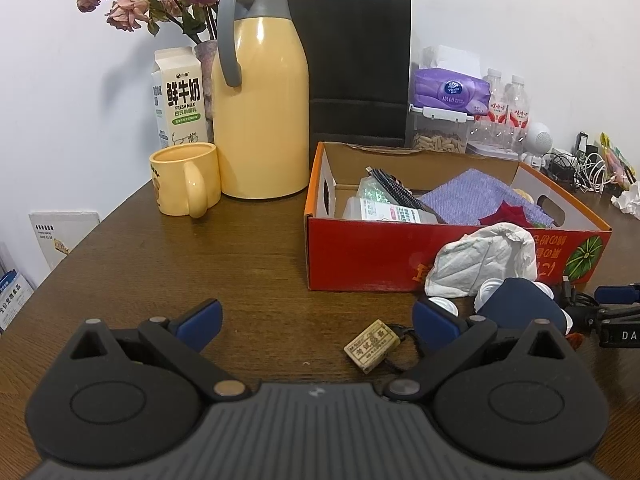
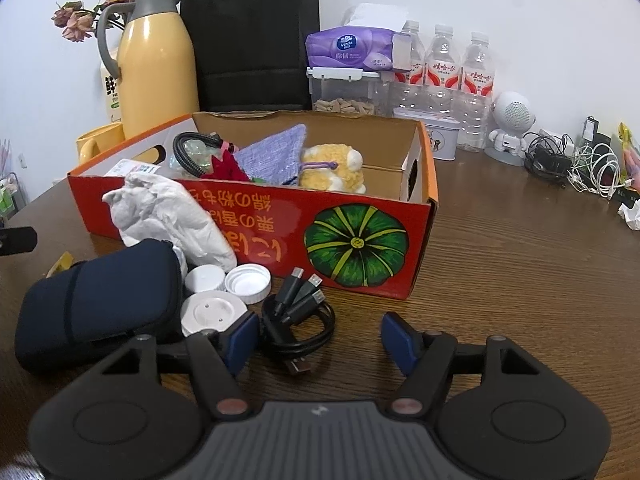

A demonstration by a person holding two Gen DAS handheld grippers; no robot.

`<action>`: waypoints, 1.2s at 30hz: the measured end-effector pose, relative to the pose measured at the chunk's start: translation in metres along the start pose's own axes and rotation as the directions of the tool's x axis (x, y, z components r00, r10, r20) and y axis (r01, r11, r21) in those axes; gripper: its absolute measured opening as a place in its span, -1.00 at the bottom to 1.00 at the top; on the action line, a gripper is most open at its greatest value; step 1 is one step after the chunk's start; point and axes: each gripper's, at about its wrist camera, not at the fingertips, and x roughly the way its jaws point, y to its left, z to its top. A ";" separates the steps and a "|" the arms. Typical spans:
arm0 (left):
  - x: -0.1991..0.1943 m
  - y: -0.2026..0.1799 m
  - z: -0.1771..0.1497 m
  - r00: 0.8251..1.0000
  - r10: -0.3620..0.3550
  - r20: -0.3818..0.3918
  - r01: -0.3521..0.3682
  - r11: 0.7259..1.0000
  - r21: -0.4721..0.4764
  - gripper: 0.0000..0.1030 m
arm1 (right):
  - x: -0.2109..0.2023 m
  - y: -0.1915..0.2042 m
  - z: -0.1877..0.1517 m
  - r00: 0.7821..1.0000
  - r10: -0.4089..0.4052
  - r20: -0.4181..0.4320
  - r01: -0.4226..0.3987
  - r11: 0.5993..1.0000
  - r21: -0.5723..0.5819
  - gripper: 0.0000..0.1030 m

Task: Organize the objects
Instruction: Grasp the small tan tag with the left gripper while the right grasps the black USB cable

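Landmark: red cardboard box with a green pumpkin print, open-topped, on the dark brown wooden desk.

1. Right claw: nearest, in front of the box; jaws apart, nothing gripped. The coiled black multi-plug USB cable lies just beside its left finger.
2. Left claw: in front of the box's left corner; jaws wide, empty. A small cream rectangular tag on a black cord lies between its fingers, untouched.
3. Navy zip-up pouch: front-left of the box.
4. White plastic screw caps: between pouch and box front.
5. Crumpled white tissue: leaning on the box front.
6. Inside the box: lilac knitted cloth, cream plush toy.
7. Behind the box: yellow thermos jug with a grey handle, black paper bag, purple tissue pack.
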 end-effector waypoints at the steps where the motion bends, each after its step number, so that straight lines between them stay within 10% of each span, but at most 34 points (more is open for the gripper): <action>1: 0.001 0.000 0.000 1.000 0.001 -0.002 -0.001 1.000 0.000 1.00 | 0.000 0.000 0.000 1.000 0.000 0.000 0.000 1.000 0.000 0.33; 5: 0.003 0.001 -0.001 1.000 0.002 -0.009 -0.002 1.000 -0.001 1.00 | -0.002 0.002 0.000 1.000 0.015 0.015 -0.015 1.000 -0.002 -0.28; 26: 0.027 0.005 -0.006 0.994 -0.036 -0.107 0.036 0.999 -0.006 0.99 | -0.031 0.009 -0.008 0.991 -0.012 0.131 0.014 1.000 -0.016 -0.31; 36: 0.038 0.002 -0.009 0.980 -0.132 -0.147 0.132 0.991 -0.006 -0.01 | -0.039 0.014 -0.010 0.989 0.016 0.149 -0.012 1.000 -0.028 -0.31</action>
